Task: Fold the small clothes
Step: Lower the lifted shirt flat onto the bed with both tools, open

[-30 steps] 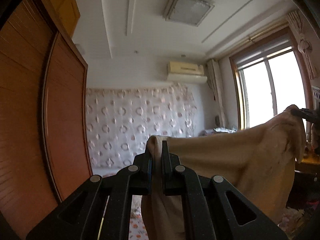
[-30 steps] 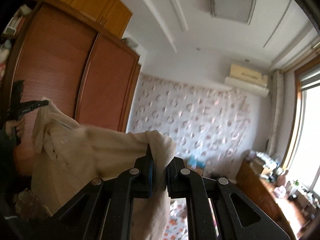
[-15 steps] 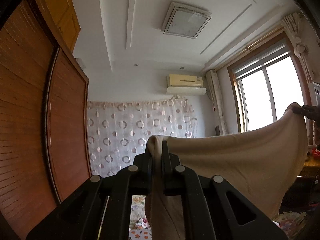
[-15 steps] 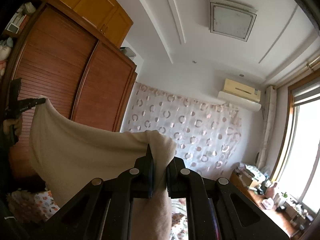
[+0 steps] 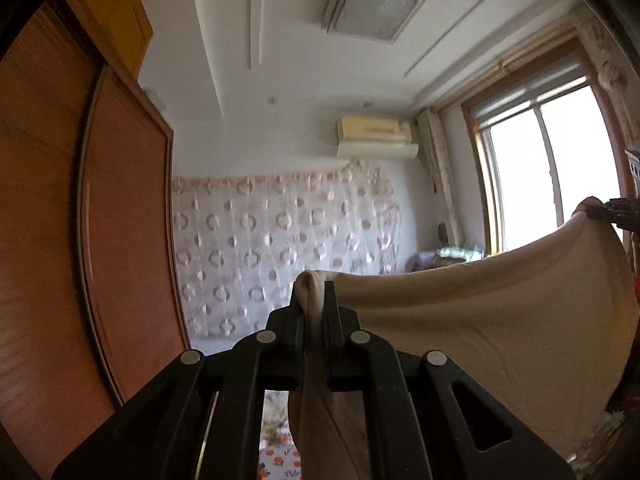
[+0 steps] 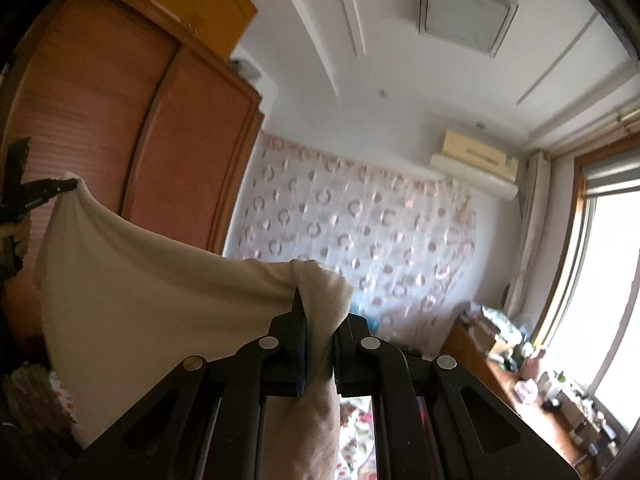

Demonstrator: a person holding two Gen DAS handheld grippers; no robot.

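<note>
A beige garment (image 5: 500, 320) hangs stretched in the air between both grippers. My left gripper (image 5: 314, 300) is shut on one top corner, with cloth bunched between its jaws and hanging below. My right gripper (image 6: 320, 312) is shut on the other corner of the beige garment (image 6: 140, 292). In the left wrist view the right gripper (image 5: 600, 213) shows at the far right edge, pinching the cloth. Far left in the right wrist view is the left gripper (image 6: 68, 186), with a hand (image 6: 12, 236) behind it. The garment's upper edge sags slightly between the two grips.
A tall wooden wardrobe (image 5: 80, 220) fills the left side. A patterned curtain (image 5: 280, 248) covers the far wall under an air conditioner (image 5: 376, 136). A bright window (image 5: 552, 160) is at the right, above a cluttered wooden desk (image 6: 520, 372). Floral bedding (image 5: 280, 452) lies below.
The garment went from slack and folded over to spread taut between the grippers. Both hands dipped lower over the last half second, and the room has slid upward in both views.
</note>
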